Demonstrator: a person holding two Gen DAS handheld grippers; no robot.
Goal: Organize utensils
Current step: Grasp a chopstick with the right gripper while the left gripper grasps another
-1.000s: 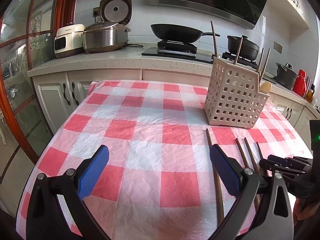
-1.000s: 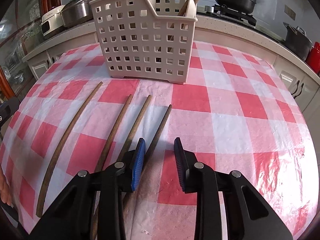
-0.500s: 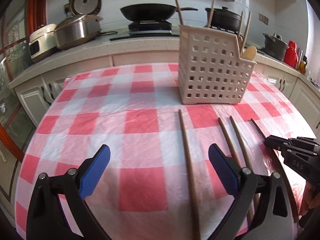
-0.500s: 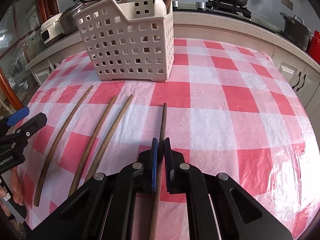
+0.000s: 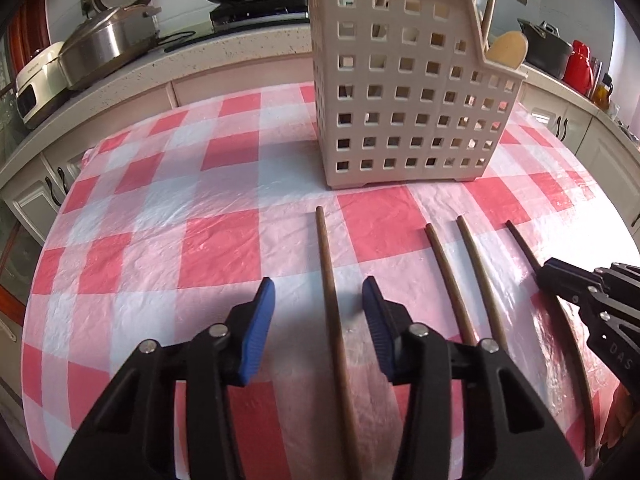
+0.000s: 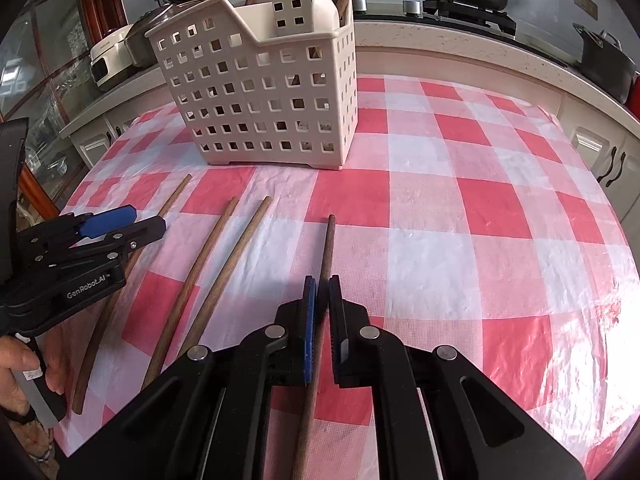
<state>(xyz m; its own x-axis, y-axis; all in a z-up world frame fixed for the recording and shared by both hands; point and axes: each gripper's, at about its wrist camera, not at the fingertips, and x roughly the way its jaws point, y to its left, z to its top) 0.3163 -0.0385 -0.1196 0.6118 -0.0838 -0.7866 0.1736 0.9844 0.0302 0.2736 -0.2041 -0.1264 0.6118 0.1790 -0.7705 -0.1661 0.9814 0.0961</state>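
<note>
Several long brown wooden chopsticks lie on the red-and-white checked tablecloth in front of a white perforated utensil basket, which shows in the right wrist view too and holds wooden utensils. My left gripper is open and straddles the leftmost chopstick low over the cloth. My right gripper is shut on the rightmost chopstick, which lies between its blue pads. The left gripper also shows in the right wrist view, and the right gripper in the left wrist view.
Two more chopsticks lie between the gripped ones. Behind the table runs a counter with a rice cooker, a steel pot, a wok and a black pot. The tablecloth's edge falls off at the right.
My left gripper has moved right and forward over the leftmost chopstick and its jaws have narrowed around it. My right gripper closed on the rightmost chopstick and stays shut on it.
</note>
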